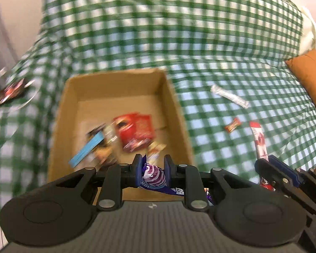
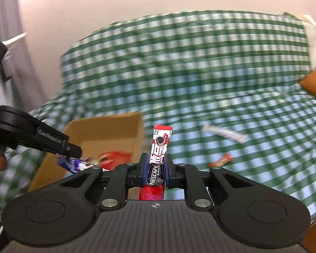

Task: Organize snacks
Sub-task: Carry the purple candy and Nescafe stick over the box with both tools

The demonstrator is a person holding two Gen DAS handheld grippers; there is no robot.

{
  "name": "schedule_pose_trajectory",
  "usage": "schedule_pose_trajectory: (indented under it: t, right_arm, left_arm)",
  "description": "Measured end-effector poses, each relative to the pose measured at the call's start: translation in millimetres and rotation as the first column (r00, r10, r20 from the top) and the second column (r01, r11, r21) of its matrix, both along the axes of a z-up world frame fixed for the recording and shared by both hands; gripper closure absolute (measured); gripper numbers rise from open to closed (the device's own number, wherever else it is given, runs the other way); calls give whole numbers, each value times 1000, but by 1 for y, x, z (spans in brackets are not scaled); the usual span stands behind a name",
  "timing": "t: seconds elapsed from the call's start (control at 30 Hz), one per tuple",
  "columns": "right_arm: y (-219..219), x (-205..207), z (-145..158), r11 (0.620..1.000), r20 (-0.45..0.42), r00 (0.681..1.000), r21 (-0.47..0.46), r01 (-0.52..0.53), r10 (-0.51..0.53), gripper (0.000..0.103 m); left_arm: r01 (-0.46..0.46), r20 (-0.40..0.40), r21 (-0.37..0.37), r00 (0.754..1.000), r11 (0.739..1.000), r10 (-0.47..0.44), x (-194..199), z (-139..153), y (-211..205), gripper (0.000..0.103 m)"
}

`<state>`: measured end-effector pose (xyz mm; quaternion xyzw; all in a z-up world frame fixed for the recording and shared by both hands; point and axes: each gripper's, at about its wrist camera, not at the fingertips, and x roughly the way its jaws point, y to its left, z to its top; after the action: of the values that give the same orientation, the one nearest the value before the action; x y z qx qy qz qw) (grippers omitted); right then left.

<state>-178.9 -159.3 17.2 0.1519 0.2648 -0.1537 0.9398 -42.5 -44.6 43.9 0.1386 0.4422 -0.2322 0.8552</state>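
Observation:
My left gripper [image 1: 152,164] is shut on a purple-and-white snack packet [image 1: 153,174] and holds it over the near edge of an open cardboard box [image 1: 174,97]. The box holds a red packet [image 1: 137,129] and several other snacks. My right gripper [image 2: 155,164] is shut on a red Nescafe stick [image 2: 159,147], upright, to the right of the box [image 2: 107,126]. The right gripper also shows in the left wrist view [image 1: 269,168], and the left gripper in the right wrist view [image 2: 73,150]. A silver stick [image 1: 229,96], also in the right wrist view [image 2: 224,133], and a small orange candy [image 1: 232,124], likewise [image 2: 221,160], lie on the cloth.
Everything sits on a green-and-white checked cloth [image 1: 179,31] over a sofa-like seat. A dark packet [image 1: 9,91] lies on the cloth at far left. An orange cushion [image 1: 309,71] stands at the right. A pale wall is behind.

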Motion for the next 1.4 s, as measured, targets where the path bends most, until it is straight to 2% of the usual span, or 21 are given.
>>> schedule_pose_trajectory:
  t: [0.23,0.4,0.77,1.4]
  right_arm:
    - [72,-4,11,989,-37,990,-46,-139,138,86]
    - [109,-7,21,977,-52,981,-97,-192,188,86]
    - [141,-16,35,959,-73,975,-178,-221,212,86]
    - [141,-2,27,953,-126,965,-172,-249,230,86]
  left_arm:
    - [-87,-30,-28,996,996,86,-28,-5,91,79]
    - [-118,14,-71,993,991,119,-42,3,125,79]
    - [-115,53,-144,991,983,123,-58,14,148,79]
    - [-125,29,-139,991,982,131,-47,5,150,79]
